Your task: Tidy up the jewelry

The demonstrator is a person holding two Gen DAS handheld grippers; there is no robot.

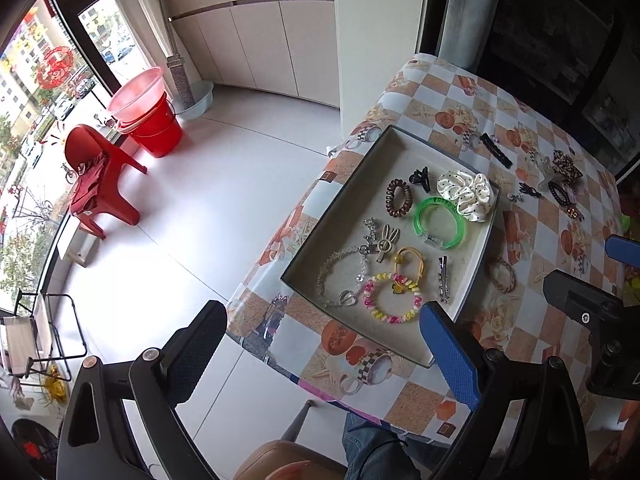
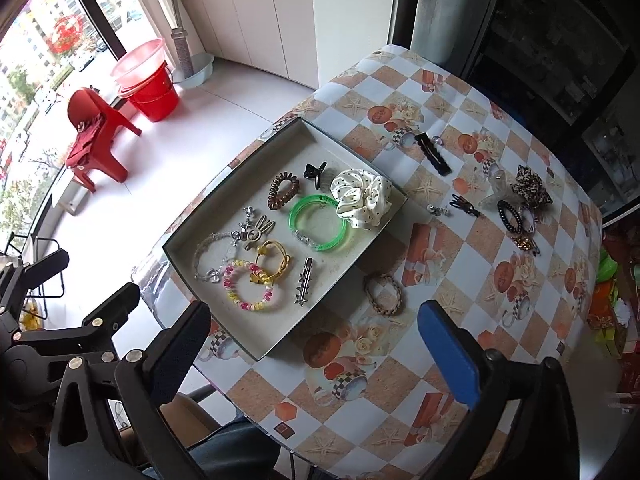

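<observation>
A shallow grey tray (image 1: 360, 184) (image 2: 256, 184) lies on the checkered tablecloth. Inside it are a green bangle (image 1: 440, 222), a white dotted scrunchie (image 1: 466, 194), a brown coil tie (image 1: 398, 198), a black claw clip (image 1: 420, 178), a pink-and-yellow bead bracelet (image 1: 394, 300) and a silver clip (image 1: 443, 280). Beside the tray lies a braided brown bracelet (image 2: 384, 294). Farther right are a long black clip (image 2: 432, 154), a leopard scrunchie (image 2: 530, 190) and a black coil tie (image 2: 510, 212). My left gripper (image 1: 324, 344) hovers open above the tray's near corner. My right gripper (image 2: 316, 344) hangs open and empty above the table's front.
The table's left edge (image 2: 160, 280) drops to a white floor with a red chair (image 1: 100, 176) and red bucket (image 1: 154, 120). A person's knee in jeans (image 1: 372, 448) and a tan seat (image 1: 280, 460) are below the front edge. Colourful clutter (image 2: 608, 280) sits at the far right.
</observation>
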